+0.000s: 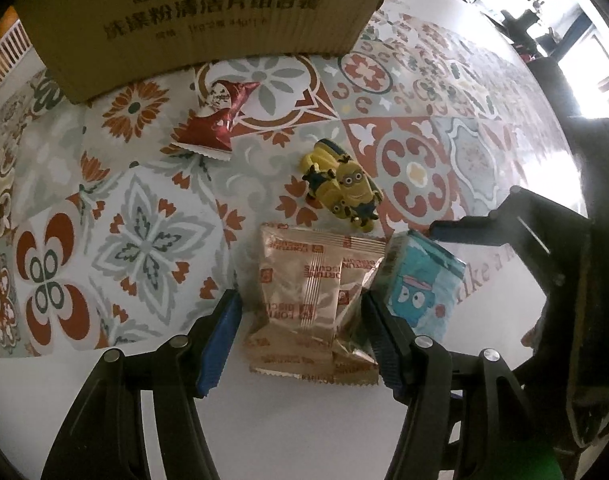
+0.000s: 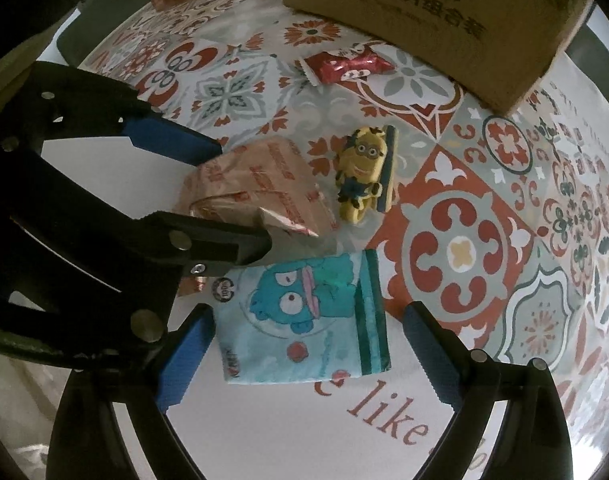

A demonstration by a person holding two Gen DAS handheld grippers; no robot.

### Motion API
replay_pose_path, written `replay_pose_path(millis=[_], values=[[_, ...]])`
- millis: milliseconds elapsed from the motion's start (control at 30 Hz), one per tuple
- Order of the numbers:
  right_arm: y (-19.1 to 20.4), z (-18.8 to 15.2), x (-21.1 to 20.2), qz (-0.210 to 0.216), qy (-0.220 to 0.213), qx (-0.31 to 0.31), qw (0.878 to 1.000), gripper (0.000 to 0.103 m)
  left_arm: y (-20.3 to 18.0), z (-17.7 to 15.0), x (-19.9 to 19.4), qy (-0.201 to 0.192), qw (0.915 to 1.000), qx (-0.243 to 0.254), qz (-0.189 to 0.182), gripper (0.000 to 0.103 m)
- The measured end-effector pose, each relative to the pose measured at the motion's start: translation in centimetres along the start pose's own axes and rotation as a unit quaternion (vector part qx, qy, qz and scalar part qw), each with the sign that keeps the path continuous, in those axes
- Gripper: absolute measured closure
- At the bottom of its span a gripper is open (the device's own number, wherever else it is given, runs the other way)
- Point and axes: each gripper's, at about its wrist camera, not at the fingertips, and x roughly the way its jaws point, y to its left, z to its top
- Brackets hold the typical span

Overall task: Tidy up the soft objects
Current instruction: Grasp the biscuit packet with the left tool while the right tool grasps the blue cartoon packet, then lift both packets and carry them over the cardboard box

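My left gripper (image 1: 300, 336) straddles the biscuit packets (image 1: 308, 300) on the desk (image 1: 304, 432), jaws half open and not yet pinching. My right gripper (image 2: 308, 356) spreads wide around the blue tissue pack (image 2: 304, 320) just beside them, so each grabs one soft item.

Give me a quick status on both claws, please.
Left claw open, straddling biscuit packets. Right claw open over blue tissue pack. Yellow toy and left claw close by.
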Motion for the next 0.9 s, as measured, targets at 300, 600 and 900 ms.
replay_pose_path(millis=[300,600,900], values=[[-0.8,-1.0,-0.8,-0.015,-0.036,0.023,0.999,0.029,-0.6,-0.2,-0.1,-0.023,0.9995,0.014,0.017,0.058],[-1.2,-3.4,-2.4,-0.042,-0.071,0.056,0.995,0.029,-1.2,-2.0,-1.9,-0.060,0.9953,0.038,0.066,0.058],[-1.2,-4.7,-4.2,-0.075,-0.102,0.094,0.987,0.029,-1.6,-4.4,-4.0,-0.101,0.9891,0.049,0.096,0.058]])
